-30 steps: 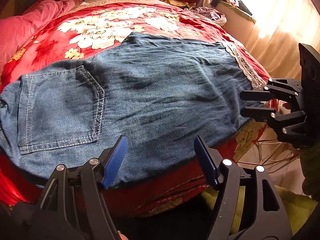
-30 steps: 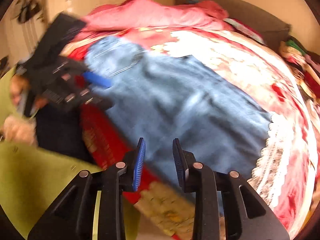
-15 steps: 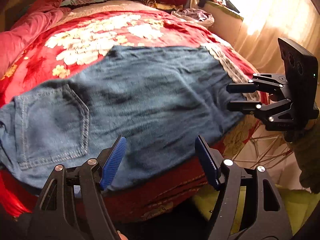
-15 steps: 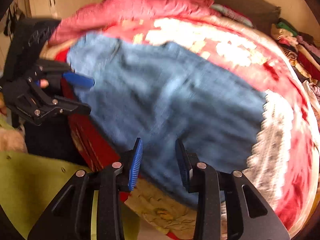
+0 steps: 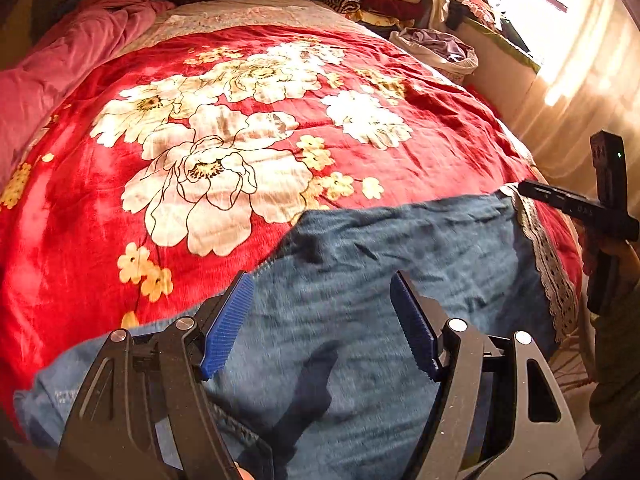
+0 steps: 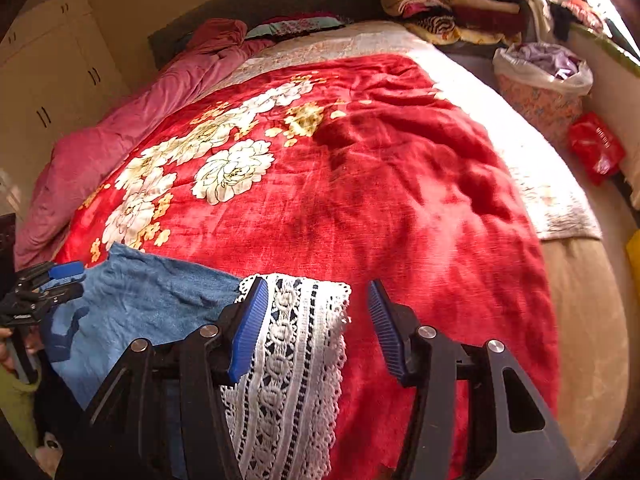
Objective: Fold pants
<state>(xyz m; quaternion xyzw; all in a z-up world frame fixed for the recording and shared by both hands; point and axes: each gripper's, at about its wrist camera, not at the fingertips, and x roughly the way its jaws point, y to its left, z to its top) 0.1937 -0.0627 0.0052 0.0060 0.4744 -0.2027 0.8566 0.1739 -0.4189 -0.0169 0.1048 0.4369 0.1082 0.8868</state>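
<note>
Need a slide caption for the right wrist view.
Open right gripper poised over the jeans' lace hem on the red floral blanket.

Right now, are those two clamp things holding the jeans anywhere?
No. Both stand open over the jeans with nothing pinched: the left gripper above the denim, the right gripper, just opened wider, above the lace hem.

Black plastic left claw (image 5: 322, 326), ribbed blue pads (image 5: 228, 330), silver screws, matching right claw (image 6: 316, 328), olive-green sleeve (image 5: 616, 360)
</note>
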